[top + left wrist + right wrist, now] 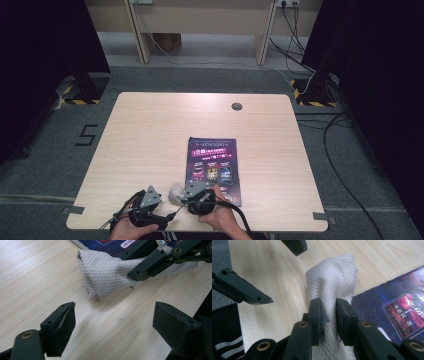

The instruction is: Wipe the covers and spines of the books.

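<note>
Looking down from the high view: table (pixel 150 135) is pale wood, grommet hole (pixel 236 106) at 12 o'clock near the far edge. Dark poster (pixel 213 167) lies flat right of centre, print too small to read. White cloth (pixel 175 192) sits at the poster's 7 o'clock corner, near the front edge. Right gripper (pixel 192 196) is on the cloth; left gripper (pixel 150 196) sits just beside it at 9 o'clock. A "5" floor mark (pixel 86 135) is taped left of the table. Cables (pixel 345 165) run along the floor on the right.

Left gripper view: left gripper (pixel 113 325) has its jaws spread wide, bare wood between them, nothing held. Cloth (pixel 105 275) lies at 12 o'clock, bunched, quilted texture, resting partly on the poster (pixel 105 245) edge. Right gripper (pixel 147 266) comes in from 2 o'clock, clamped on the cloth.

Right gripper view: right gripper (pixel 328 317) pinches the cloth (pixel 334 277), pads pressed into the fold, cloth standing up past the jaws. Poster (pixel 392 302) at 3 o'clock, characters in a red box, not legible. Left gripper's jaw tips sit at 10 and 12 o'clock, clear of the cloth.
</note>
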Action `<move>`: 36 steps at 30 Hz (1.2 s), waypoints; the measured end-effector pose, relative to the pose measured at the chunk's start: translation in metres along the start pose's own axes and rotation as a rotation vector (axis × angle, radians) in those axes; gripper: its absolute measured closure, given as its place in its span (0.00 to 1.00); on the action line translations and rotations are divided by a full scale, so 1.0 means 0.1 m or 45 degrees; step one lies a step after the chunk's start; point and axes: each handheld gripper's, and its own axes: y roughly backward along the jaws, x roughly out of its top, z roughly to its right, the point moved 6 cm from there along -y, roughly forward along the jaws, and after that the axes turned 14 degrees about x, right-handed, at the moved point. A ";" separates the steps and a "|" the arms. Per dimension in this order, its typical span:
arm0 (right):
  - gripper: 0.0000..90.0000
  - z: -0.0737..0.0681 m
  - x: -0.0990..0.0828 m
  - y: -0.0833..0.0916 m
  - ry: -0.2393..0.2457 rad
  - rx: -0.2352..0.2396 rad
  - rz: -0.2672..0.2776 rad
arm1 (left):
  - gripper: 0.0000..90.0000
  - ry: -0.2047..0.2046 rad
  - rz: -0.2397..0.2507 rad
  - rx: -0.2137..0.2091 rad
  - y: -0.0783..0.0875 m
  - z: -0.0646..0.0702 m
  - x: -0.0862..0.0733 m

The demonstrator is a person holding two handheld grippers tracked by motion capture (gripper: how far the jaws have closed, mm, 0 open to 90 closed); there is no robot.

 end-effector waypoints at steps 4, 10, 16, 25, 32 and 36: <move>0.84 0.10 -0.04 0.06 -0.034 -0.039 0.000 | 0.20 -0.003 -0.002 0.002 -0.01 0.00 0.00; 0.84 0.02 -0.02 0.02 -0.011 -0.029 -0.007 | 0.20 0.000 -0.007 0.003 -0.02 0.01 0.00; 0.84 -0.05 0.01 -0.01 -0.002 0.012 -0.003 | 0.20 0.002 -0.006 0.007 -0.02 0.00 0.00; 0.83 0.09 -0.09 0.10 -0.041 -0.023 0.008 | 0.20 0.004 0.000 0.004 -0.01 -0.01 0.00; 0.83 0.34 -0.33 0.38 -0.122 -0.124 0.023 | 0.20 0.001 -0.006 0.001 -0.02 0.00 0.00; 0.83 0.39 -0.41 0.46 -0.167 -0.143 0.044 | 0.20 0.003 -0.007 0.001 -0.02 0.00 0.00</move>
